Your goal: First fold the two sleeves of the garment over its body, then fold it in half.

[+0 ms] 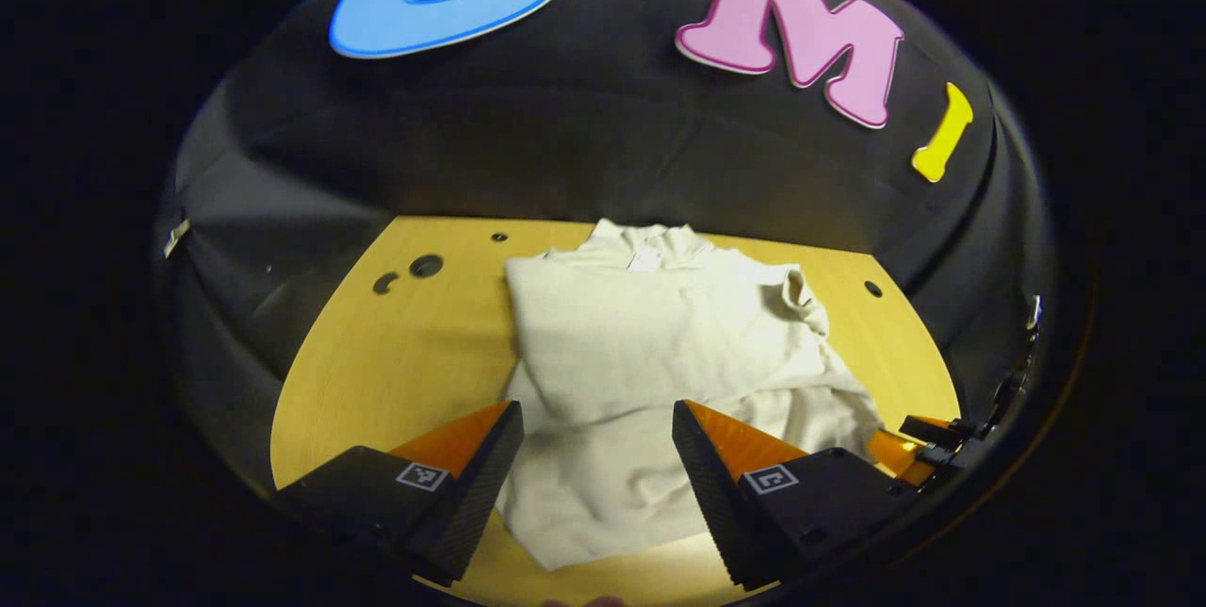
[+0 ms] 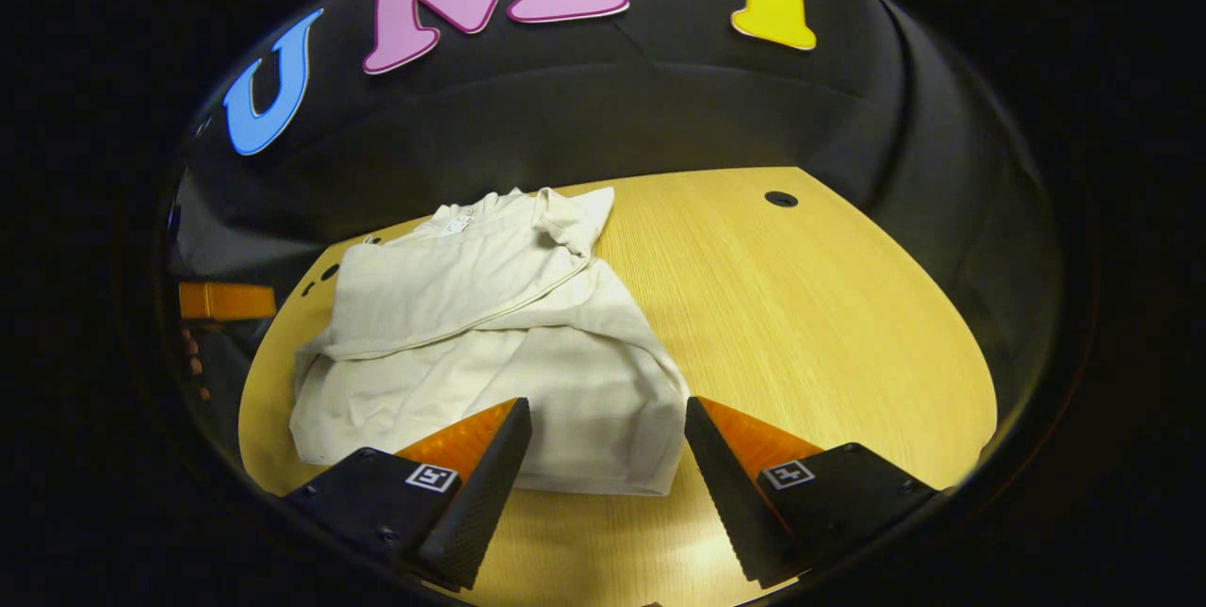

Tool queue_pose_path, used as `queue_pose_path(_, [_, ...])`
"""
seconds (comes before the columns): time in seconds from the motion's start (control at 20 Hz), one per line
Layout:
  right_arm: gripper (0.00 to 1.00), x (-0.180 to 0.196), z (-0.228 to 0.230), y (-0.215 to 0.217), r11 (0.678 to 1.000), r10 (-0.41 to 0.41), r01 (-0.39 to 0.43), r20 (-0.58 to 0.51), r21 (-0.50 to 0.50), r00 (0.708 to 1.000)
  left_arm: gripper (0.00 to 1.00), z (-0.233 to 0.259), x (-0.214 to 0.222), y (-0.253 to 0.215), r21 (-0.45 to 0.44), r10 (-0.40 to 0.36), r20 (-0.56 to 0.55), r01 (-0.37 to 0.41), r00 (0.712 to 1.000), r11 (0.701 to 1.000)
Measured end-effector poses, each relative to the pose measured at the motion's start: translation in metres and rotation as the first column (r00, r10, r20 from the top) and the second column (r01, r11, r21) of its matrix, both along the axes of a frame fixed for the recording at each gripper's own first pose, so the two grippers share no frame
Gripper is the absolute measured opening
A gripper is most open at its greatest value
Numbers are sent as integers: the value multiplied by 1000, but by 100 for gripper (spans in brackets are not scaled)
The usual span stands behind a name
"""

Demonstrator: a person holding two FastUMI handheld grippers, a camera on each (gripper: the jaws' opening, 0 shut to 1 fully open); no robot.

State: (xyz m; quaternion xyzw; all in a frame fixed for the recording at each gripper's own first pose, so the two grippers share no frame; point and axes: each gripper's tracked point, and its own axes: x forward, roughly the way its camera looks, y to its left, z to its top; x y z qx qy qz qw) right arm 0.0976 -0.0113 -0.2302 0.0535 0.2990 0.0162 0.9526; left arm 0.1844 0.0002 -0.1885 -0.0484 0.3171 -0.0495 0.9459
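Cream garment (image 1: 650, 352), sleeves folded over, lying on table (image 1: 415, 352) ahead of both grippers. Left gripper (image 1: 597, 428) and right gripper (image 2: 608, 428) hovering released, grasping nothing.

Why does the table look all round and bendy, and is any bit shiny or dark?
In the left gripper view the fisheye lens bows the table into a curve, and its near edge glares pale under the garment; in the right gripper view the table curves too, with a bright patch between the open fingers, and the booth behind stays dim.
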Motion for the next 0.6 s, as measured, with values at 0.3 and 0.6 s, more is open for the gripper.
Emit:
queue_pose_path(0.3, [100,1,-25,-2,999,-21,19,-48,-36,999,98,-59,-37,34,-18,77,-92,-78,993,997])
queue_pose_path(0.6, [99,10,-38,-3,998,-44,41,-75,-37,996,98,-105,-58,32,-42,93,-175,-101,980,994])
